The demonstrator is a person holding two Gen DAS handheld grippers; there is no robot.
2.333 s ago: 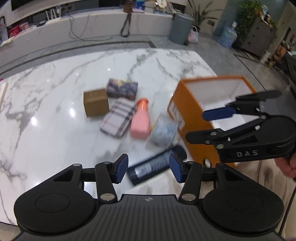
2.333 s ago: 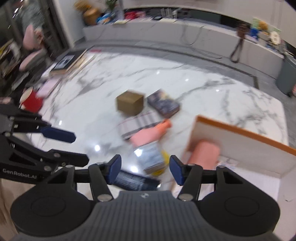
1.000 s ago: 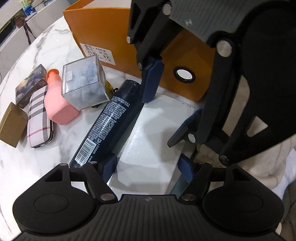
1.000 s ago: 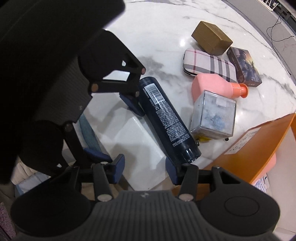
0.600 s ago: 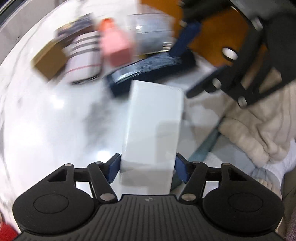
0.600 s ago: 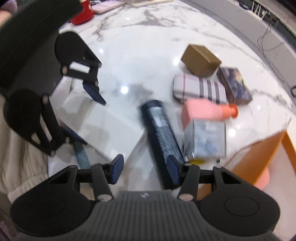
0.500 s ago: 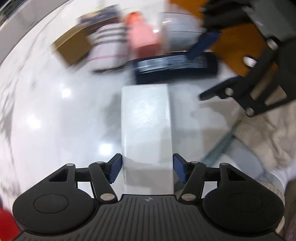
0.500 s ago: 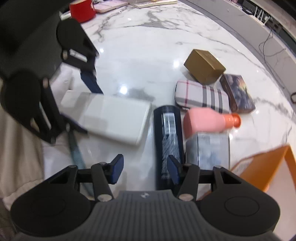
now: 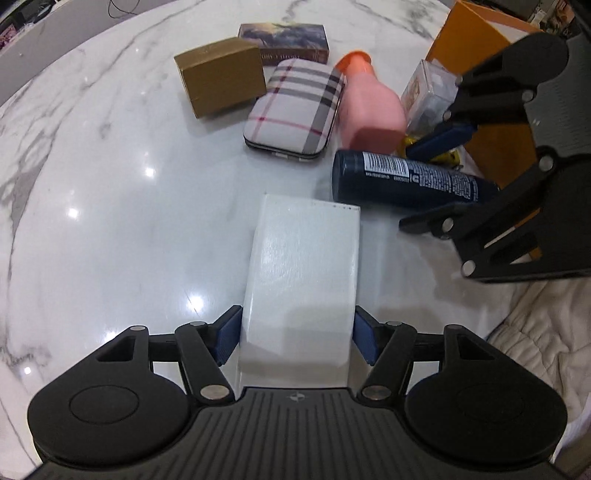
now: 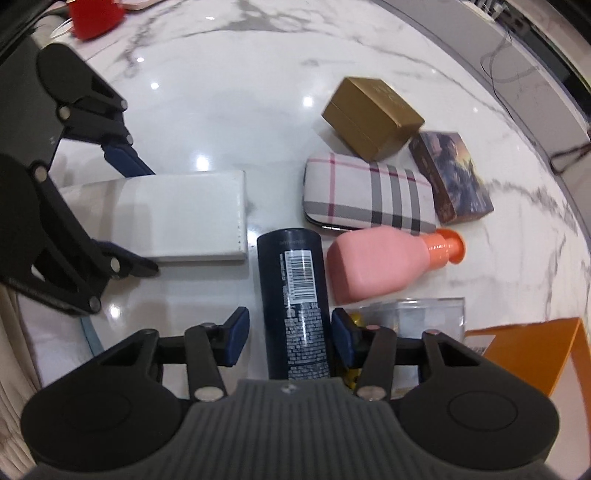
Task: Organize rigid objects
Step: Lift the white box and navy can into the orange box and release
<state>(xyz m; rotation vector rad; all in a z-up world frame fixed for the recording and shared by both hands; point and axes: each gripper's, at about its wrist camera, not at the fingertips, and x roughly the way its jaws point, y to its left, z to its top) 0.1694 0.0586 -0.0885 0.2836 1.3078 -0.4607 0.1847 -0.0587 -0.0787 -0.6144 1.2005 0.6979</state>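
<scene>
My left gripper (image 9: 295, 334) is shut on a flat white box (image 9: 303, 269), which lies near the table's front edge; the box also shows in the right wrist view (image 10: 173, 218). My right gripper (image 10: 290, 334) is open, its pads either side of a dark blue spray can (image 10: 295, 295) that lies on the marble; the left pad stands clear of it. The can also shows in the left wrist view (image 9: 406, 181). Behind lie a pink bottle (image 10: 376, 266), a plaid case (image 10: 369, 195), a gold box (image 10: 373, 118) and a dark picture box (image 10: 450, 181).
An orange box (image 9: 476, 62) stands at the right, with a clear plastic cube (image 9: 428, 92) against it. The orange box also shows in the right wrist view (image 10: 532, 350). A red cup (image 10: 96, 14) sits far left. Beige cloth (image 9: 535, 332) lies below the table edge.
My left gripper has closed on the white box and turned it lengthwise. My right gripper has moved from the white box to straddle the spray can.
</scene>
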